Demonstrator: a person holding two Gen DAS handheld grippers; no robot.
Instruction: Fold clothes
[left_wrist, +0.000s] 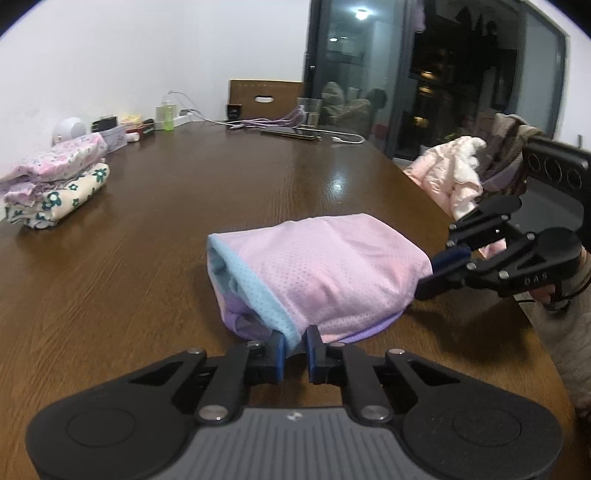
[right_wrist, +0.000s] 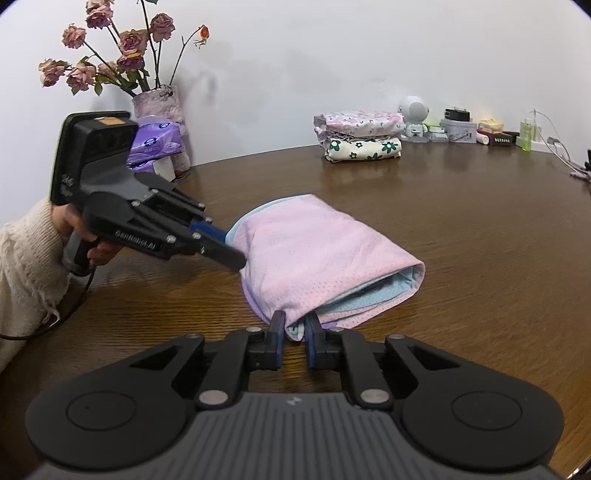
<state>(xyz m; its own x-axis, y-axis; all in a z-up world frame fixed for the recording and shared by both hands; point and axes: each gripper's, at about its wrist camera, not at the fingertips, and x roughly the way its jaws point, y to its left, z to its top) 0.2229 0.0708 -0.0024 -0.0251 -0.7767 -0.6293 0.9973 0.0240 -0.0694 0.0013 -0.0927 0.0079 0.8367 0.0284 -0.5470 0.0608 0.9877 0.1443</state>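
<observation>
A glossy brown wooden table (left_wrist: 147, 258) fills both views, white wall behind, dark glass doors at upper right of the left wrist view. The folded pink mesh garment (left_wrist: 325, 273) lies mid-frame on it. The left gripper (left_wrist: 295, 350) and right gripper (right_wrist: 294, 332) each pinch an edge of it. Folded floral clothes (right_wrist: 362, 136) are stacked at upper right of the right wrist view, and a vase of dried roses (right_wrist: 159, 99) stands upper left.
</observation>
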